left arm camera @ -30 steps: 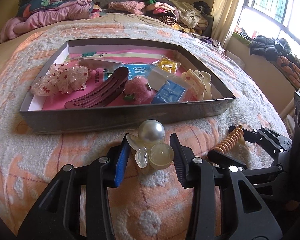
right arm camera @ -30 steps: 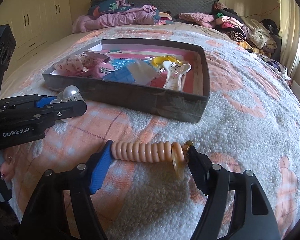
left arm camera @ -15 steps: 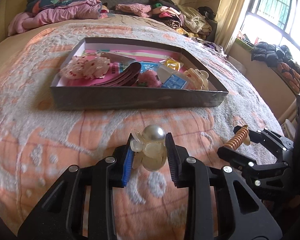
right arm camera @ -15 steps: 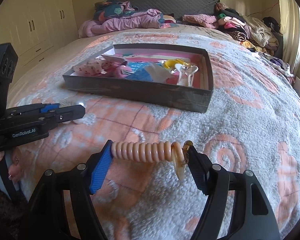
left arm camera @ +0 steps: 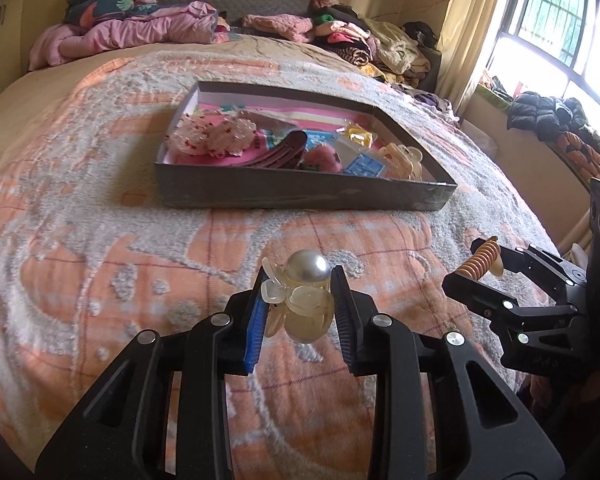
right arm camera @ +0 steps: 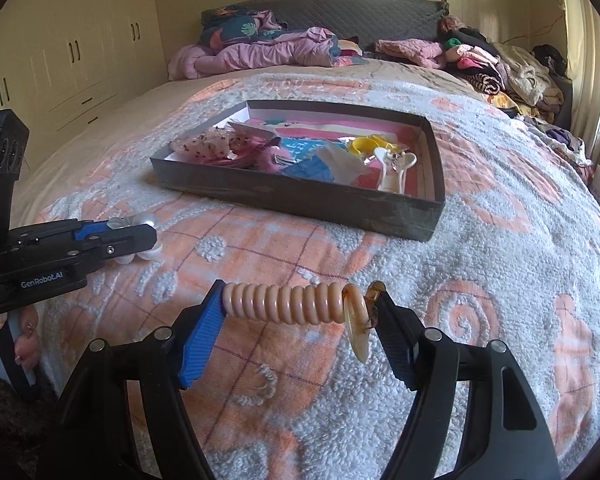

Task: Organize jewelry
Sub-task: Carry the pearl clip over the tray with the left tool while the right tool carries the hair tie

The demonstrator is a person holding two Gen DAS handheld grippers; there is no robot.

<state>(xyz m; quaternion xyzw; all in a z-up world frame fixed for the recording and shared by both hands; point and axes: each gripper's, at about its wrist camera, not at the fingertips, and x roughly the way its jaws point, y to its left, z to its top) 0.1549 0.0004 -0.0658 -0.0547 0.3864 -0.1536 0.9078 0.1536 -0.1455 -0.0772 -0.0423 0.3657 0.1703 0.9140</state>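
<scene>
My left gripper (left arm camera: pixel 300 312) is shut on a pearl hair clip (left arm camera: pixel 305 300), a big pearl on pale translucent petals, lifted clear of the bedspread. From the right wrist view this gripper (right arm camera: pixel 140 232) shows at the left with the pearl clip (right arm camera: pixel 140 220) peeking out. My right gripper (right arm camera: pixel 296 312) is shut on a peach coiled hair tie (right arm camera: pixel 284 302), held endwise between the pads, an amber ring at its right end. The left wrist view shows that gripper (left arm camera: pixel 480 268) at the right with the coil (left arm camera: pixel 478 262). A shallow grey tray (left arm camera: pixel 300 194) (right arm camera: pixel 320 202) of hair accessories lies ahead of both.
The tray holds a dark maroon claw clip (left arm camera: pixel 278 154), a pink fluffy piece (left arm camera: pixel 320 158), lacy scrunchies (left arm camera: pixel 212 136), a cream clip (right arm camera: pixel 392 168) and blue packets. Piled clothes (left arm camera: pixel 340 36) and a pink quilt (right arm camera: pixel 260 52) lie at the headboard. Wardrobes (right arm camera: pixel 72 48) stand left, a window (left arm camera: pixel 560 24) right.
Both grippers have drawn back from the tray and risen a little. The left jaws closed onto the pearl clip and lifted it off the bedspread. The right grip on the coil is unchanged.
</scene>
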